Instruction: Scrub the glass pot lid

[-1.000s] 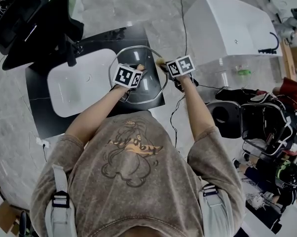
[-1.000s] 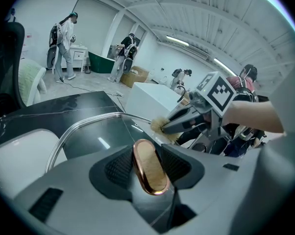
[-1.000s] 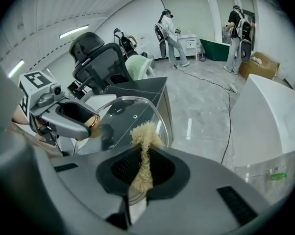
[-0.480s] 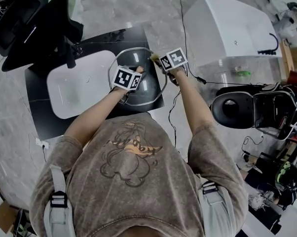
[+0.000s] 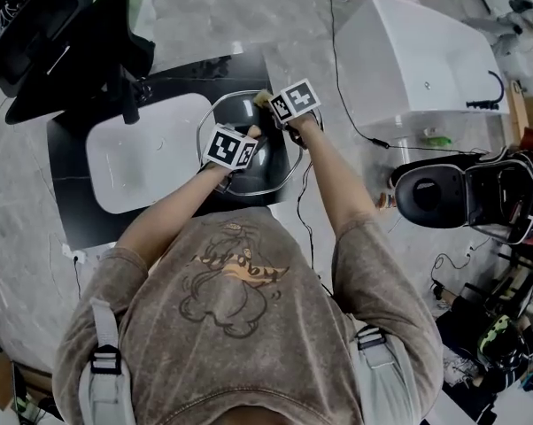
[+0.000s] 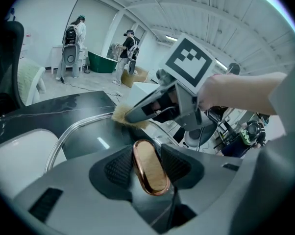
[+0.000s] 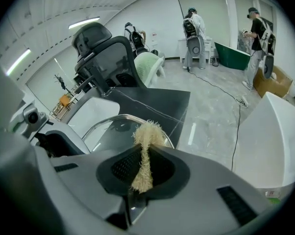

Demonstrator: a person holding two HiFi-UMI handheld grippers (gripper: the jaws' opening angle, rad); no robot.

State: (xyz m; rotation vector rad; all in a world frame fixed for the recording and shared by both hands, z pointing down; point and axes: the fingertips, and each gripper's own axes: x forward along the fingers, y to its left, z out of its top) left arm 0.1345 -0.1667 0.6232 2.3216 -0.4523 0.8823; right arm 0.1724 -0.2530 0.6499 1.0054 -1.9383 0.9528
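Clamping left gripper [image 5: 251,132] on knob [image 6: 150,166], holding lid [image 5: 272,163] on counter [image 5: 72,204] beside sink [image 5: 142,162]. Pinching scrubber [image 7: 146,133] in right gripper [image 5: 270,104], just sliding it from lid's right edge to far rim. Scrubbing under way, probably needing more passes across the glass.

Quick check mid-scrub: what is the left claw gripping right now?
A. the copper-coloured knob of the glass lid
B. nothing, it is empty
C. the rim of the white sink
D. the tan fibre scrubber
A: in the left gripper view the left claw has a pad pressed on each side of the copper-coloured knob of the glass lid, while the tan scrubber is pinched in the right claw.
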